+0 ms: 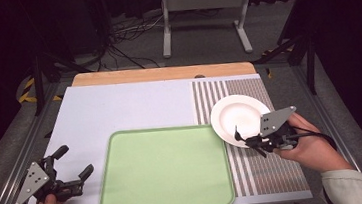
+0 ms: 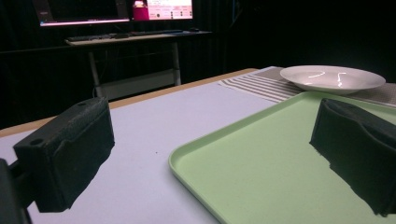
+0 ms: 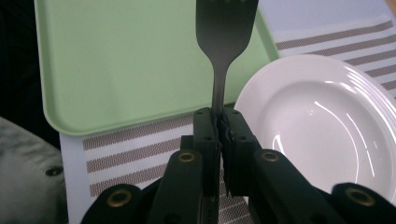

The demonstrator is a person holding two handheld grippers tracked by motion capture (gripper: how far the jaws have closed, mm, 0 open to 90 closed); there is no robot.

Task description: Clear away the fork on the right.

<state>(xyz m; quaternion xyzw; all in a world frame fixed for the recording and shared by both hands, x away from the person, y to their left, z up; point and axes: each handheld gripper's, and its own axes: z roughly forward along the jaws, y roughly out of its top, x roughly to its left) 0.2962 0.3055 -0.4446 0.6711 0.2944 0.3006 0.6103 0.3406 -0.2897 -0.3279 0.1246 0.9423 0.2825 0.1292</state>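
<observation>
No text, label or number is legible anywhere.

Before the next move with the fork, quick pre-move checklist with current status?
1. Grip: right tongs shut on the fork at its handle: ok.
2. Fork attitude: straight in line with the jaws, tines pointing away: ok.
3. Fork off the table: it hangs above the striped mat, beside the white plate; exact clearance: cannot tell.
4. Green tray: bare, room to set the fork down: ok.
5. Plate: bare, resting on the mat next to the tray: ok.
6. Left tongs: open, holding nothing, left of the tray and out of the path: ok.
</observation>
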